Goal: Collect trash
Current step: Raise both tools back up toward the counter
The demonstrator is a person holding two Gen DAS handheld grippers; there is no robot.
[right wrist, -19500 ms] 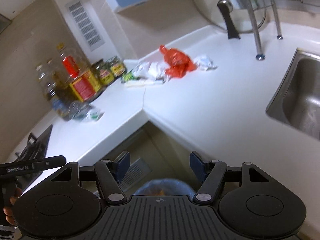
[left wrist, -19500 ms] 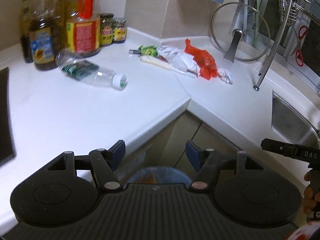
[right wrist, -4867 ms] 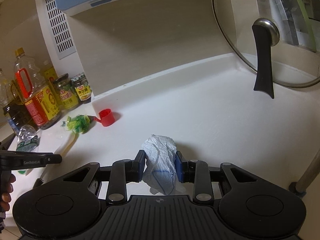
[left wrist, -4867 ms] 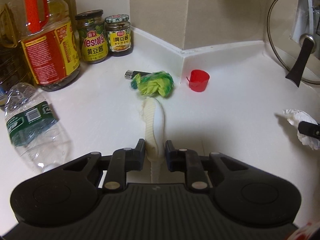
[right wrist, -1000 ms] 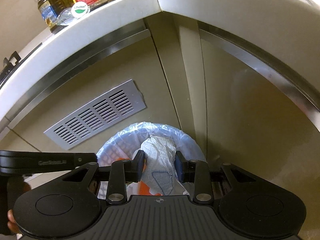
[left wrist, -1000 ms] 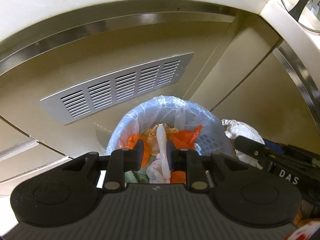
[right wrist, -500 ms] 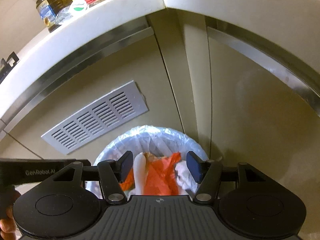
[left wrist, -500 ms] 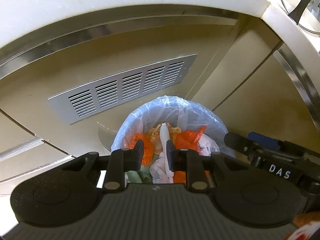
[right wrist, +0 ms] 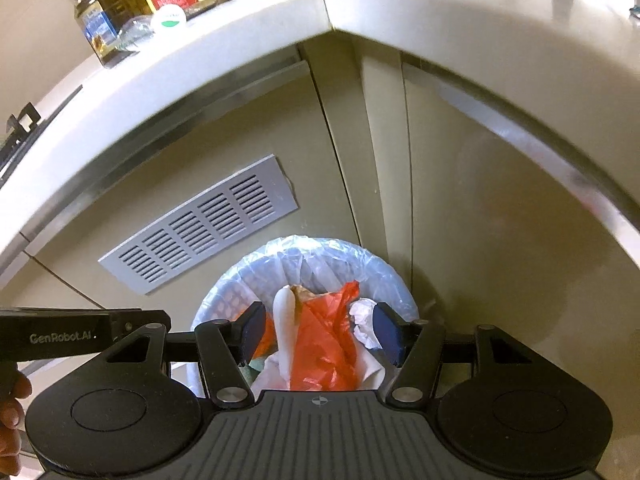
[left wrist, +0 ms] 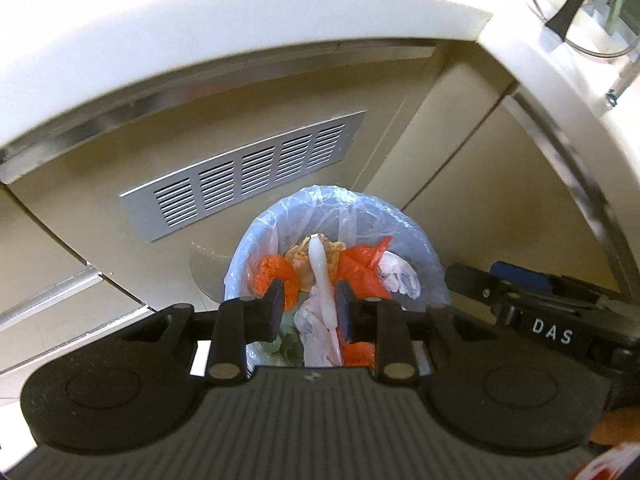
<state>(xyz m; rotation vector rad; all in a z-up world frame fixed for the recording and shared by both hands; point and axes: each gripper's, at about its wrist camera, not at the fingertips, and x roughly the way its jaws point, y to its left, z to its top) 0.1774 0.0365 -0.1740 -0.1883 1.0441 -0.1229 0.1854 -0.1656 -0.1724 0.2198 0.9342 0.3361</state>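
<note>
Both grippers point steeply down over the trash bin (left wrist: 424, 256), which stands on the floor against the corner cabinet (right wrist: 500, 240) under the white counter (right wrist: 460, 20).

The right gripper (right wrist: 318, 330) hangs above the bin mouth with its jaws spread wide and nothing between the pads; they have just been opening. Below that gap lie the orange plastic bag (right wrist: 324, 340) and the crumpled white paper (right wrist: 362, 320).

The left gripper (left wrist: 310, 304), just beside it on the left, has its jaws parting slightly. The white strip (left wrist: 322, 276) stands between them, leaning against the right pad and clear of the left one, its far end over the bin's contents.
</note>
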